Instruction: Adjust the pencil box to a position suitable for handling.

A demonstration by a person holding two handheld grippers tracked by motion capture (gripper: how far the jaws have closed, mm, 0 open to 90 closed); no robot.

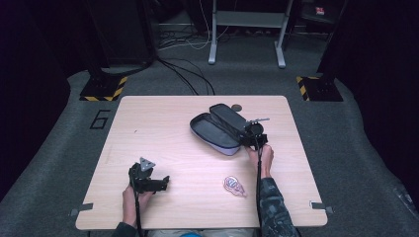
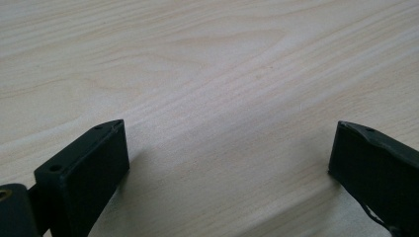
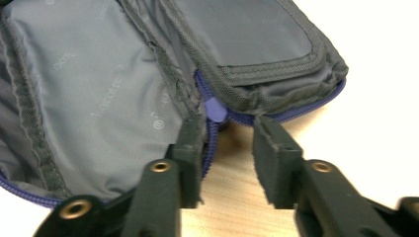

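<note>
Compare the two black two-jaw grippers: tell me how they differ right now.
The left gripper has its jaws spread wide over bare wooden table; the right gripper has its jaws narrowed at the open grey pencil case, by its purple zipper edge. The left sits near the person, the right farther out. Both are black and hand-held.

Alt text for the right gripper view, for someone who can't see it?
The right gripper has its two black jaws at the near edge of an open grey-lined pouch, either side of the purple zip, with a gap between them. Pale wooden table shows beneath and to the right.
</note>
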